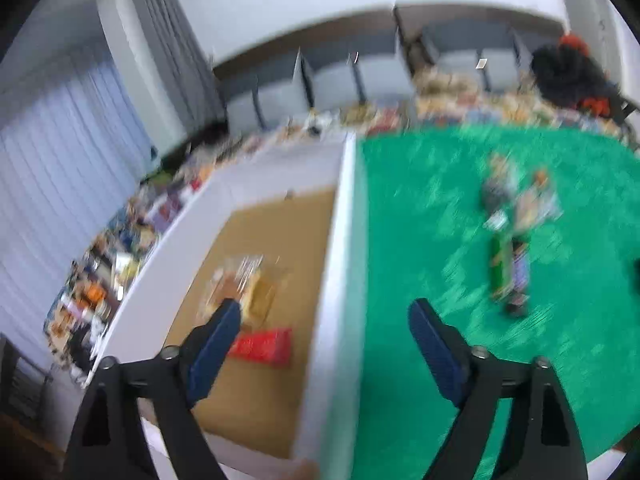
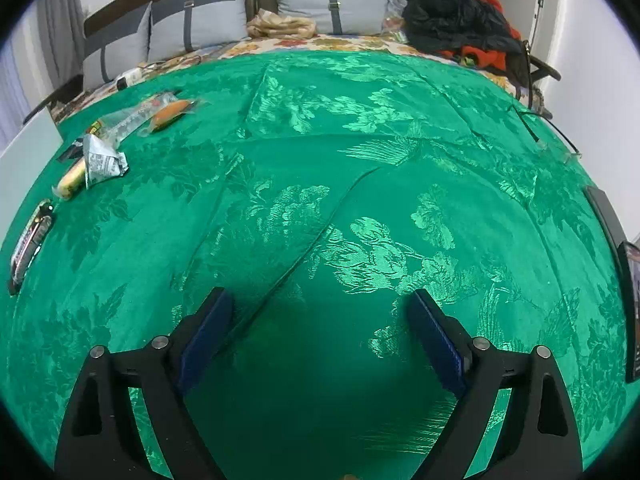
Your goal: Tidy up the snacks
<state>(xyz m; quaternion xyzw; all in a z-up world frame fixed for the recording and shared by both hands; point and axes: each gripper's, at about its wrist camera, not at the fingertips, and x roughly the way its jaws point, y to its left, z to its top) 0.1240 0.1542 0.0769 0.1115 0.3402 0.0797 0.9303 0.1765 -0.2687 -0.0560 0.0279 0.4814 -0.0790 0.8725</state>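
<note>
Left wrist view is pretty blurry. The left gripper point(image 1: 324, 312) has its fingers spread wide with nothing between them, hanging over the white wall of a box point(image 1: 340, 240) that runs up the middle of the frame. Inside the box, lower left of center, there's a red pack point(image 1: 264, 346) on the brown floor, and just above it a clear bag point(image 1: 240, 284) of something tan; the left fingertip overlaps that bag in the picture, can't tell if it's touching. To the right of the box is the green cloth point(image 1: 420, 220), with a smeared pile of snacks point(image 1: 510, 232) in the right part of the frame.

Right wrist view is sharp. The right gripper point(image 2: 320, 304) is also wide open and empty, low over bare green cloth at bottom center. The leftover snacks sit along the left edge: an orange one in clear wrap point(image 2: 172, 114) at upper left, a silver wrapper point(image 2: 102, 160) below it touching a yellow roll point(image 2: 72, 182), and a dark bar point(image 2: 30, 246) at the far left edge. Pillows point(image 2: 200, 24) and a black jacket point(image 2: 452, 16) line the top.
</note>
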